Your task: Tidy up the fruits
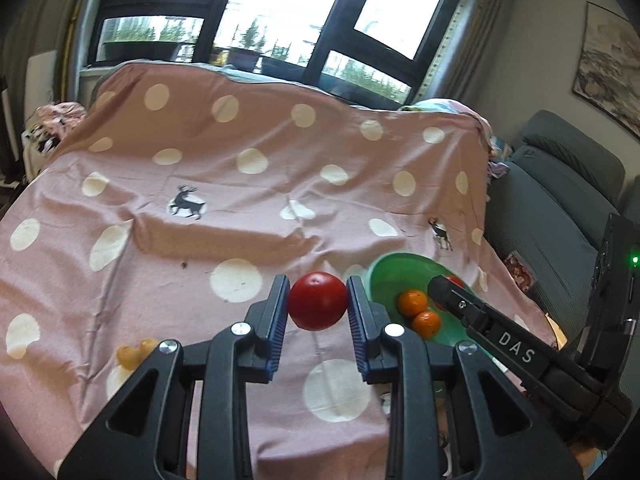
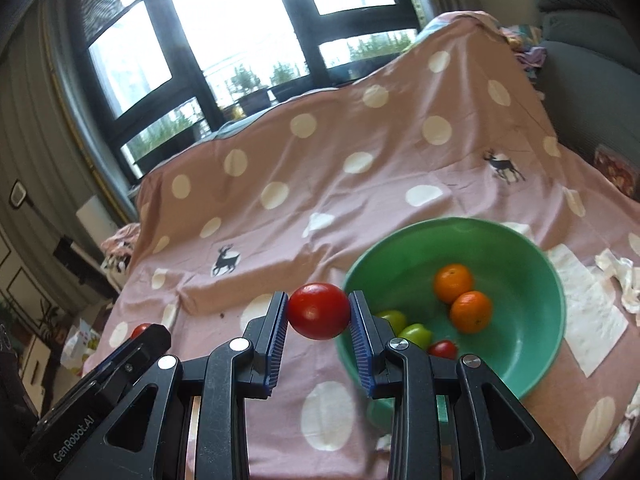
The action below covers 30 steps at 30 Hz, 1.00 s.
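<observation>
My left gripper (image 1: 318, 304) is shut on a red tomato (image 1: 318, 301) and holds it above the pink spotted cloth, left of the green bowl (image 1: 390, 270). My right gripper (image 2: 319, 312) is shut on another red tomato (image 2: 319, 311), held at the bowl's (image 2: 532, 344) left rim. The bowl holds two oranges (image 2: 454, 282) (image 2: 471, 311), two green fruits (image 2: 415, 334) and a small red tomato (image 2: 443, 349). In the left wrist view the right gripper's finger (image 1: 452, 296) reaches over the bowl. The left gripper with its tomato (image 2: 141, 330) shows at the lower left of the right wrist view.
Small yellow fruits (image 1: 134, 354) lie on the cloth (image 1: 240, 200) at the lower left. White paper napkins (image 2: 588, 312) lie right of the bowl. A grey sofa (image 1: 560, 216) stands to the right. Windows are behind.
</observation>
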Tool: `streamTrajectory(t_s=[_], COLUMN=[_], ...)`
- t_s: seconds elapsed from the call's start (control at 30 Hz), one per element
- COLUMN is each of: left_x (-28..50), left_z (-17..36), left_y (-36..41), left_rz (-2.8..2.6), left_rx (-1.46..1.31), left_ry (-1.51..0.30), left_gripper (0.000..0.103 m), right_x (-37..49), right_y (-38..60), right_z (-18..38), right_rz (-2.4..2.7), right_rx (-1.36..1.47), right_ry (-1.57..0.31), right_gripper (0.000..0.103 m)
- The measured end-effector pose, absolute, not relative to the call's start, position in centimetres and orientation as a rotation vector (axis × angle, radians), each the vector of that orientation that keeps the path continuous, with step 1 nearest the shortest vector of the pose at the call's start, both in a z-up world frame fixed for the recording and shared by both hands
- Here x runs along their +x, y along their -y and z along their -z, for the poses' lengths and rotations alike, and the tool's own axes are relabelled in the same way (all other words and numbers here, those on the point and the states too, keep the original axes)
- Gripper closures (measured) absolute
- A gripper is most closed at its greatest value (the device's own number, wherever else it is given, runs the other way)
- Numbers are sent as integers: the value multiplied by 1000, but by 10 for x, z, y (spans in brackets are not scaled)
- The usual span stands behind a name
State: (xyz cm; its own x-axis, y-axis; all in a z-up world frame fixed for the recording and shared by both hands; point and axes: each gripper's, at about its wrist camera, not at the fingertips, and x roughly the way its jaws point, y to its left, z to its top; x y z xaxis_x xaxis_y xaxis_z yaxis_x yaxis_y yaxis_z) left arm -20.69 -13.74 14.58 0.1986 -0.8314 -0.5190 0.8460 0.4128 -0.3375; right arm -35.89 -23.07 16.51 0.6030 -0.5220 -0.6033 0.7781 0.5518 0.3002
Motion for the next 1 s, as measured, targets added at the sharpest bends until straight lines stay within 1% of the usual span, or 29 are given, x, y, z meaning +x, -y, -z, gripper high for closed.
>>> streamTrajectory(t_s=[0.23, 0.57, 1.0], left_x=[-234, -274, -284], left_z=[-147, -133, -112], left_y=[176, 224, 253], left_rz=[1284, 1406, 1430], left_rx=[86, 203, 275], left_ry=[-729, -767, -822], left_gripper=[75, 75, 74], right_x=[-396, -437, -454], right_y=[251, 276, 296], right_z=[-165, -150, -129], right_rz=[904, 1043, 1039], right_rx=[655, 760, 860], right_ry=[-434, -429, -425], right_gripper=[70, 70, 70])
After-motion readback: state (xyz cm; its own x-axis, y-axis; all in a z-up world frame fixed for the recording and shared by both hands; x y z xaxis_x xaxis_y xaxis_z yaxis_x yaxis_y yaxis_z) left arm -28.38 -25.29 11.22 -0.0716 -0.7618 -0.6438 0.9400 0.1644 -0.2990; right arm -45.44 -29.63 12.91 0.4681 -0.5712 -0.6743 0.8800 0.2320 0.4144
